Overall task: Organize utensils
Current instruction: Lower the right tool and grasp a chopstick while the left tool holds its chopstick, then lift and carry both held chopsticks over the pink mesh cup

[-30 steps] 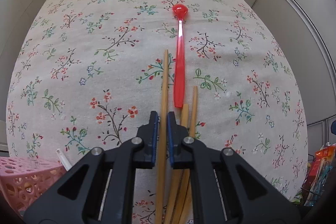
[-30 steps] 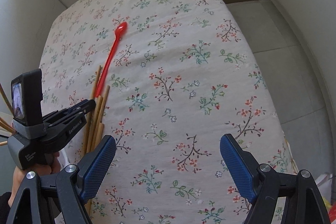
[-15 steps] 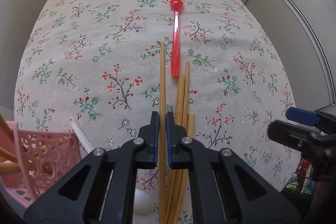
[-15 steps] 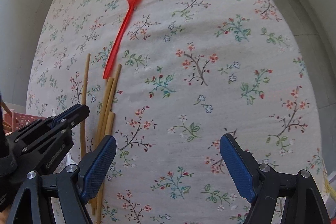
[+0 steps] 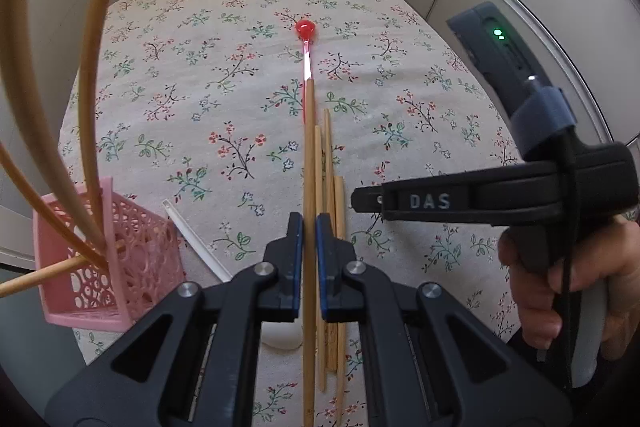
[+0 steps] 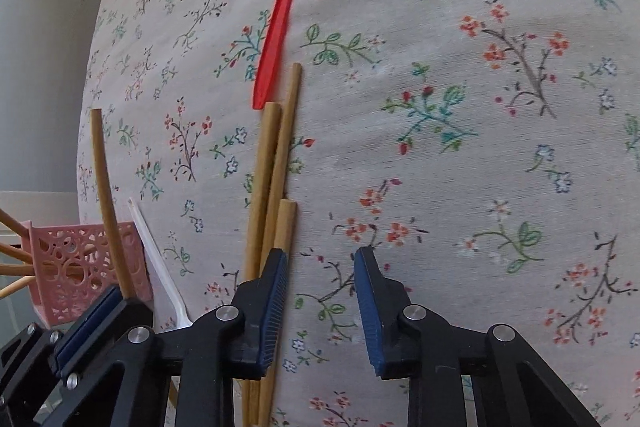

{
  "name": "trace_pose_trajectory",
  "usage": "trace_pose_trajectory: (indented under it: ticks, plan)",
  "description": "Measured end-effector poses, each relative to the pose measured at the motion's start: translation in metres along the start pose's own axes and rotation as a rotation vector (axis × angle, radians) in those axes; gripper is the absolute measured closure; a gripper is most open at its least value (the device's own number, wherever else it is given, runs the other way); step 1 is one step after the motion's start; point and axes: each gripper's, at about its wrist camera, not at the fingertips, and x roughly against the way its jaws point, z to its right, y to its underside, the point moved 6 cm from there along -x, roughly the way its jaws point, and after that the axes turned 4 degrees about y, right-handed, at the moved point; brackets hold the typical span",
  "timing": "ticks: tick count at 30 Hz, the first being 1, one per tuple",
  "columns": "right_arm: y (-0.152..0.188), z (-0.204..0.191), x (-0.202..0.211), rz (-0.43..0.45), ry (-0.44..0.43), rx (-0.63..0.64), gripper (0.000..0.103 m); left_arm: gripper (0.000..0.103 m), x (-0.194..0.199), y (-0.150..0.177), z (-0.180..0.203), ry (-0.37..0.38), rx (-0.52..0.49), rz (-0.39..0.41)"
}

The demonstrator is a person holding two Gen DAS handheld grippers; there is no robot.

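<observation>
While left gripper (image 5: 308,227) pinches one chopstick (image 5: 309,163), lift it clear, then tip it into pink basket (image 5: 120,267) to its left. Right gripper (image 6: 322,259), jaws spread beside the loose chopsticks (image 6: 276,163), should wait clear.

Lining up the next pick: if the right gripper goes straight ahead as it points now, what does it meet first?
Probably the bare tablecloth. The right gripper is open, the chopsticks lying just beside its left finger; depth is unclear.

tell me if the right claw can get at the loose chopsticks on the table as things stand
Probably yes. The right claw is open and low over the tablecloth, its left finger beside the loose chopsticks. Nothing lies between them; it would need only a slight shift left.
</observation>
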Motion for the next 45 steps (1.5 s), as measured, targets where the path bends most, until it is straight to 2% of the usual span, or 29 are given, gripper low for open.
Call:
trace_pose_trajectory:
  ticks: [4,7,8,11,14,20,25,29,39,42,45]
  plan:
    - [0.001,-0.013,-0.014,-0.006,0.039,0.026,0.083,0.095,0.008,0.006,-0.004,0.004,-0.004,0.009]
    - [-0.001,-0.020,-0.016,0.017,0.061,0.044,0.084,0.095,0.011,0.010,-0.007,0.005,-0.007,0.011]
    - [-0.001,-0.022,-0.017,0.022,0.077,0.055,0.084,0.095,0.012,0.011,-0.008,0.005,-0.008,0.012]
    - [0.003,-0.027,-0.019,0.010,0.173,0.108,0.094,0.095,0.014,0.013,-0.009,0.006,-0.010,0.012]
    - [0.004,-0.030,-0.021,-0.001,0.245,0.158,0.095,0.095,0.015,0.015,-0.013,0.003,-0.008,0.014]
    - [0.000,-0.046,-0.028,0.033,0.297,0.224,0.094,0.095,0.025,0.019,-0.015,0.001,-0.012,0.036]
    - [-0.002,-0.035,-0.020,0.080,0.219,0.180,0.097,0.095,0.045,0.020,-0.015,0.008,-0.018,0.084]
    - [-0.001,-0.027,0.012,0.149,0.155,0.151,0.097,0.095,0.069,0.020,-0.012,0.031,-0.021,0.147]
    - [0.046,-0.048,0.135,0.423,-0.016,0.238,0.097,0.095,0.149,0.019,-0.010,0.066,-0.031,0.414]
    - [0.053,-0.057,0.166,0.507,-0.043,0.266,0.097,0.095,0.173,0.014,-0.013,0.052,-0.028,0.520]
    - [0.056,-0.063,0.187,0.566,-0.073,0.276,0.097,0.095,0.193,0.009,-0.023,0.005,-0.018,0.631]
